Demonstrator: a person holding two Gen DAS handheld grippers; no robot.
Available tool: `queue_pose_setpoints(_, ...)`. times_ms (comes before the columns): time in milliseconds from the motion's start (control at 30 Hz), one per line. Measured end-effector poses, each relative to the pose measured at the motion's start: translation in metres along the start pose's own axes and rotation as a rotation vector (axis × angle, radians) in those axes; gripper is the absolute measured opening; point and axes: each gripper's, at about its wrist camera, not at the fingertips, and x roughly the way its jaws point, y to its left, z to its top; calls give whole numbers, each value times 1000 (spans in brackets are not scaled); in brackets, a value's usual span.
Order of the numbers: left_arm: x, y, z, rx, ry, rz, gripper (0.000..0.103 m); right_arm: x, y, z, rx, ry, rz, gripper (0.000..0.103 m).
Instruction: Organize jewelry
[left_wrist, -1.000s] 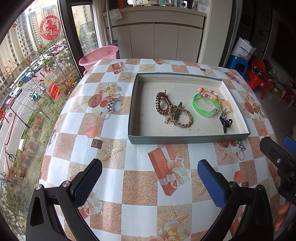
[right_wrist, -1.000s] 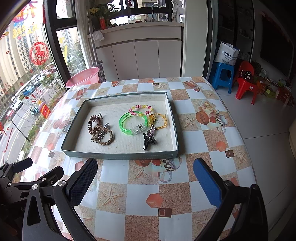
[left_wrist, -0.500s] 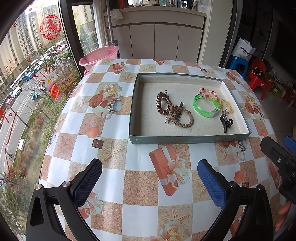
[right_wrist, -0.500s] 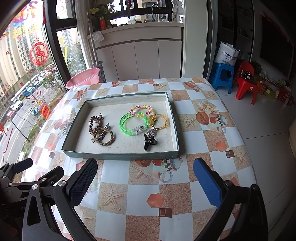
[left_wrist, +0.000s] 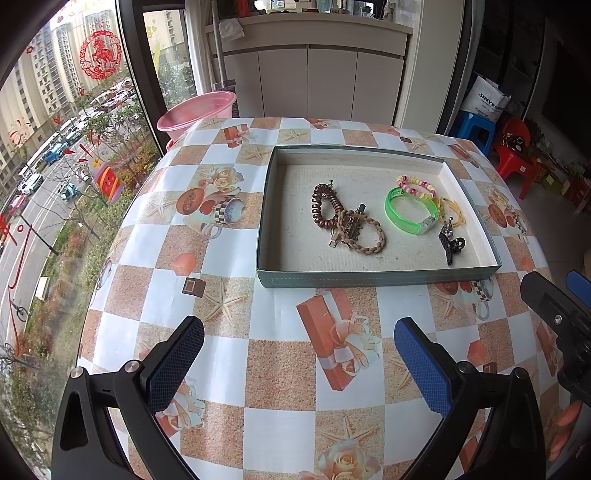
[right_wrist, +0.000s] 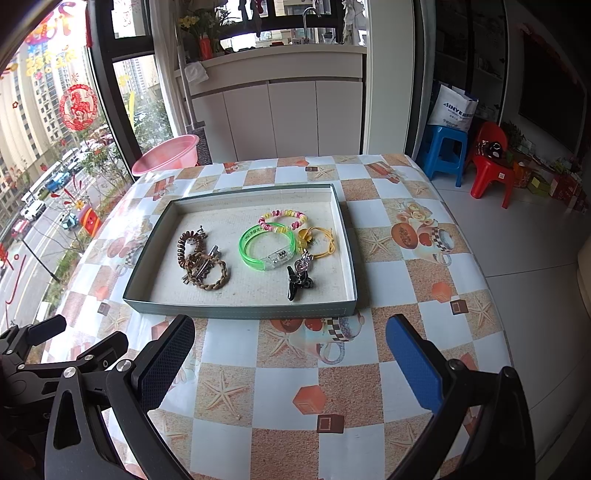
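A shallow grey-green tray (left_wrist: 373, 278) (right_wrist: 236, 311) lies on the checked tablecloth and holds the jewelry. Inside are a brown coil band (left_wrist: 322, 206) (right_wrist: 186, 245), a braided brown bracelet (left_wrist: 369, 238) (right_wrist: 210, 273) with a metal clip, a green bangle (left_wrist: 406, 218) (right_wrist: 266, 245), a pink-and-yellow bead bracelet (left_wrist: 415, 184) (right_wrist: 282, 219), a yellow cord bracelet (left_wrist: 452, 214) (right_wrist: 319, 242) and a black clip (left_wrist: 450, 243) (right_wrist: 299, 280). My left gripper (left_wrist: 299, 354) stands open, short of the tray's near wall. My right gripper (right_wrist: 290, 350) is also open and holds nothing.
The table (right_wrist: 295, 398) is round, with a window on the left. A pink basin (left_wrist: 197, 110) (right_wrist: 166, 153) sits beyond the far left edge. Blue stool (right_wrist: 445, 147) and red chair (right_wrist: 493, 162) stand on the floor to the right.
Both views drift very slightly; the tray sits a touch lower and to the right in the frames. Both grippers stay open and nothing in the tray moved.
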Motion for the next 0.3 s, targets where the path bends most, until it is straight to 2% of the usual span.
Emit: queue_pose_setpoints(300, -2, 0, -1, -5, -16, -1, 103, -2, 0, 0, 4, -4, -1, 103)
